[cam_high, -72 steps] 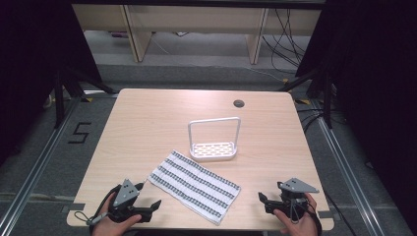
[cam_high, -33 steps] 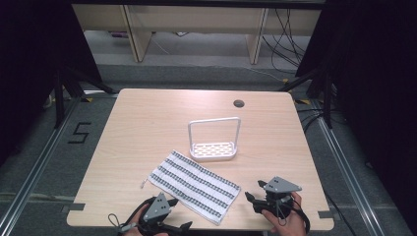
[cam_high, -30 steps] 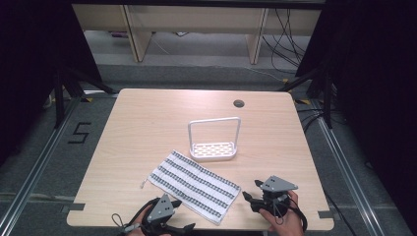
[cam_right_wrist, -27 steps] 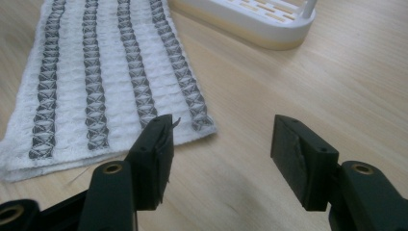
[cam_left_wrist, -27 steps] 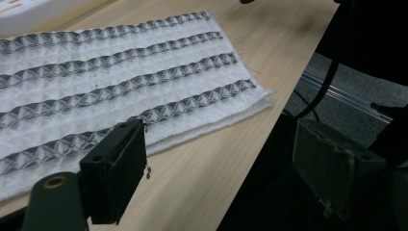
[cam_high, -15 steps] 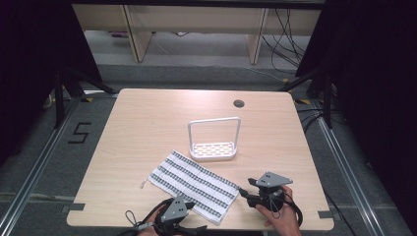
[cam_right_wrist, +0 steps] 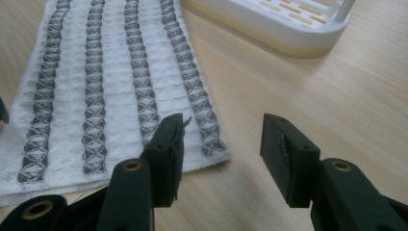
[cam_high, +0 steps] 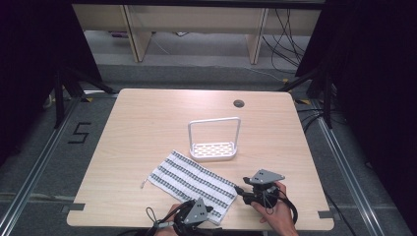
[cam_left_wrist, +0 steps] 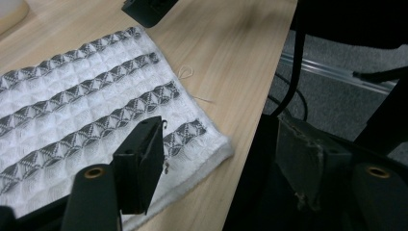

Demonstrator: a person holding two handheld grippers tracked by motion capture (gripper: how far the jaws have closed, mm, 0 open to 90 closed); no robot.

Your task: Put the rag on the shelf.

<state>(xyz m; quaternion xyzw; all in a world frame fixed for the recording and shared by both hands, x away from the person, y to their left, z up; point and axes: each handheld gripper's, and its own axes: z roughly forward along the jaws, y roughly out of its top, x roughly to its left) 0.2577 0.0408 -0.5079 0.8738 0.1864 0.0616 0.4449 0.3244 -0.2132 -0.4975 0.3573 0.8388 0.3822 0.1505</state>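
Two corners of the waffle-weave towel (cam_high: 192,184) are being lined up for a pinch, one by each gripper, and neither is gripped yet. The left gripper (cam_left_wrist: 211,163) has its jaws spread and has just been closing them; one jaw rides over the towel's near corner while the other hangs past the table edge (cam_left_wrist: 250,139), so nothing is between the pads. The right gripper (cam_right_wrist: 219,144) also stands spread, its jaws just narrowing, one jaw above the towel's end hem and the other over bare wood. To do this well I'd slide each lower jaw under the hem first — the cloth lies flat, so a shallow, level approach should catch both layers of the edge — then close on the corners together, so the end lifts evenly. The towel lies on the near half of the table, at about 7 o'clock from the white soap dish (cam_high: 214,150) and well apart from it. Its long axis runs from 10 o'clock to 4 o'clock in the high view, stripes along it.
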